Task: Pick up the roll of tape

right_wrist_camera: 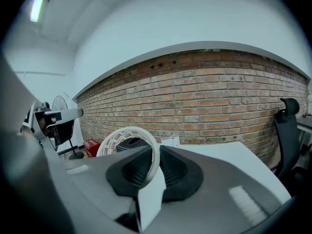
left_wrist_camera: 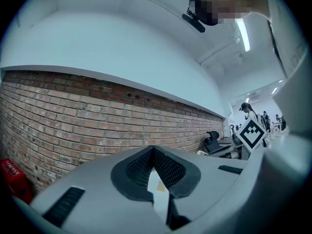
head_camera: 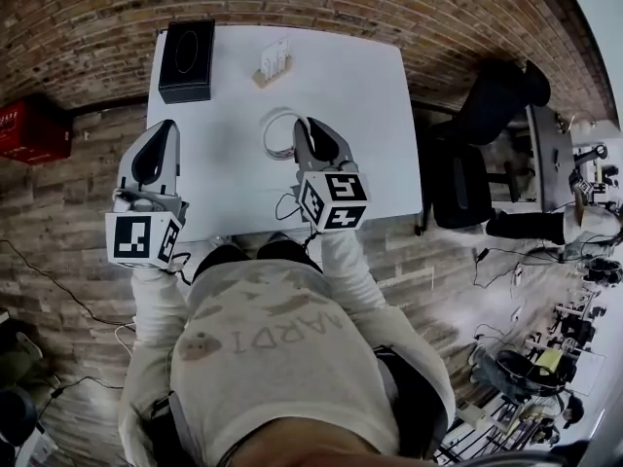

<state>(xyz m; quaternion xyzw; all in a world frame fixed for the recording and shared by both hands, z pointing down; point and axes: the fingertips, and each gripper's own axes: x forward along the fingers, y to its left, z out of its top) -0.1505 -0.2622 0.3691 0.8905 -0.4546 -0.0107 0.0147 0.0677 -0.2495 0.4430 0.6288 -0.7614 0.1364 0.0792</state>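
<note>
Rubber-padded, holds the left claw pressed together and empty off to one side, pinches the roll of tape by its rim in the right claw, ring on edge, jutting ahead and left of the pads, seemingly lifted clear of the white worktop beyond.
</note>
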